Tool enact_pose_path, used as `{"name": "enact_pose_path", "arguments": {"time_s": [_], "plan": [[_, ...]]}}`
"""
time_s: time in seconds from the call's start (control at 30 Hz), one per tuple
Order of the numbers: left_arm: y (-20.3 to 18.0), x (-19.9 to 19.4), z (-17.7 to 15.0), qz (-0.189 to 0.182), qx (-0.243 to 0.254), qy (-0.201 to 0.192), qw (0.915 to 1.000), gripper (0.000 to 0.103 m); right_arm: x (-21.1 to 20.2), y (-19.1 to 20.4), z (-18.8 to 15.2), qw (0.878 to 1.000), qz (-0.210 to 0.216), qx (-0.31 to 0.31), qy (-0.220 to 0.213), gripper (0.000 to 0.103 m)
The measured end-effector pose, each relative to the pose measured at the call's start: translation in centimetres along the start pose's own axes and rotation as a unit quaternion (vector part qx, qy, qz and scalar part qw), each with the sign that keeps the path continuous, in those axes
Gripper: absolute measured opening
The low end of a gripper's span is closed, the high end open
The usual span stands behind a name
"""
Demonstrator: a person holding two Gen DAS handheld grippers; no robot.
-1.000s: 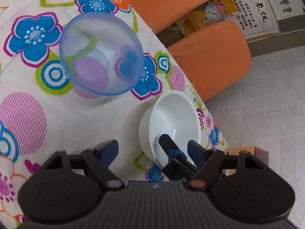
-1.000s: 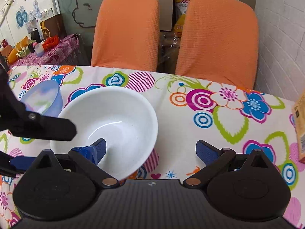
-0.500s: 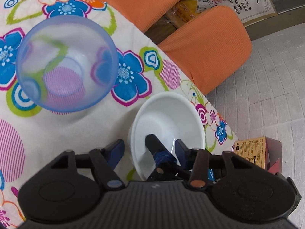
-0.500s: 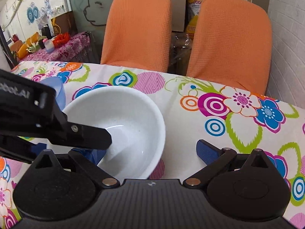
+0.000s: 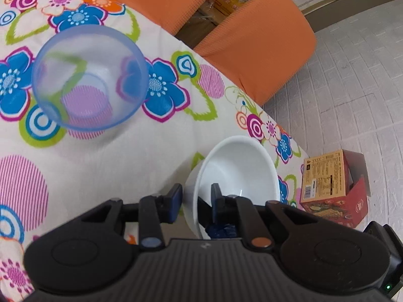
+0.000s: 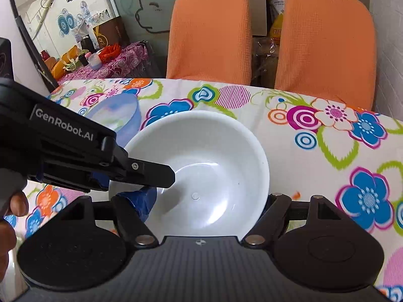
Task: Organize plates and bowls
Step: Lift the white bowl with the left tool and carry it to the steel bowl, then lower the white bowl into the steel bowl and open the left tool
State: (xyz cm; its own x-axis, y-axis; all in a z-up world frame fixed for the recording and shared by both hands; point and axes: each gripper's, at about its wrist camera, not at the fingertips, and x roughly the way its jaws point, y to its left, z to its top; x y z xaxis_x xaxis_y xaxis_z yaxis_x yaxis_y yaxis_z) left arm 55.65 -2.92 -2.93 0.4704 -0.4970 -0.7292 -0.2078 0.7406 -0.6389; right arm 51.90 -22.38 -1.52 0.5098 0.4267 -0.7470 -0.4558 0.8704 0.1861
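A white bowl (image 5: 239,173) stands on the flowered tablecloth (image 5: 105,166) near the table's right edge. My left gripper (image 5: 196,198) is shut on its near rim, one finger inside and one outside. In the right wrist view the same white bowl (image 6: 201,166) fills the middle, and the left gripper's upper finger (image 6: 151,171) reaches into it from the left. My right gripper (image 6: 204,198) is open wide, with the bowl over the gap and hiding its right fingertip. A translucent blue bowl (image 5: 90,78) sits apart on the cloth, also visible as the blue bowl (image 6: 118,115) behind the left gripper.
Two orange chairs (image 6: 209,32) stand at the table's far side. A cardboard box (image 5: 330,183) lies on the tiled floor beyond the table edge. A person's hand (image 6: 12,211) holds the left gripper's handle. A cluttered side table (image 6: 105,60) is at the back left.
My left gripper's fingers have closed from wide apart onto the white bowl's rim. The bowl now sits closer to the right camera, covering the right gripper's right finger.
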Motion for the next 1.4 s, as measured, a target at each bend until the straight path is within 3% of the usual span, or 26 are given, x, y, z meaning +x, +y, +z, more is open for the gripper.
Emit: {"name": "enact_pose_path", "arguments": {"time_s": [0.2, 0.47, 0.7, 0.9, 0.97, 1.0, 1.03, 1.07, 1.13, 1.27, 1.4], "plan": [[-0.3, -5.3, -4.8, -0.019, 0.009, 0.012, 0.9997, 0.009, -5.7, 3.4, -2.8, 1.000, -0.012, -0.025, -0.003, 0.064], [0.4, -12.3, -13.3, -0.027, 0.056, 0.020, 0.9979, 0.009, -12.7, 9.0, -9.4, 0.998, -0.034, -0.042, -0.026, 0.066], [3.0, -13.0, -18.8, -0.010, 0.082, 0.052, 0.9952, 0.009, -13.3, 11.4, -14.7, 0.999, -0.046, -0.029, -0.006, 0.067], [4.6, -11.8, -19.8, -0.006, 0.078, 0.073, 0.9943, 0.010, -12.4, 11.1, -16.6, 0.999, -0.038, -0.002, 0.018, 0.066], [4.5, -11.8, -19.8, -0.012, 0.087, 0.072, 0.9935, 0.013, -12.5, 10.7, -16.8, 0.999, -0.039, 0.007, 0.020, 0.065], [4.4, -11.9, -19.7, -0.015, 0.094, 0.073, 0.9928, 0.025, -12.7, 10.5, -16.8, 0.999, -0.040, 0.014, 0.017, 0.065], [4.2, -12.1, -19.6, -0.016, 0.098, 0.071, 0.9926, 0.047, -13.0, 10.2, -16.7, 0.999, -0.039, 0.021, 0.012, 0.065], [4.1, -12.4, -19.6, -0.017, 0.101, 0.066, 0.9925, 0.051, -13.5, 10.0, -16.7, 0.999, -0.037, 0.029, 0.004, 0.066], [3.7, -13.0, -19.4, -0.017, 0.113, 0.054, 0.9920, 0.051, -14.4, 9.5, -16.5, 0.999, -0.029, 0.041, -0.008, 0.066], [3.2, -14.7, -19.1, -0.025, 0.135, 0.026, 0.9902, 0.054, -16.2, 9.1, -16.6, 0.997, -0.058, 0.040, -0.044, 0.066], [2.8, -16.1, -19.1, -0.010, 0.167, -0.013, 0.9858, 0.058, -16.7, 8.6, -17.1, 0.996, -0.047, 0.051, -0.054, 0.066]]}}
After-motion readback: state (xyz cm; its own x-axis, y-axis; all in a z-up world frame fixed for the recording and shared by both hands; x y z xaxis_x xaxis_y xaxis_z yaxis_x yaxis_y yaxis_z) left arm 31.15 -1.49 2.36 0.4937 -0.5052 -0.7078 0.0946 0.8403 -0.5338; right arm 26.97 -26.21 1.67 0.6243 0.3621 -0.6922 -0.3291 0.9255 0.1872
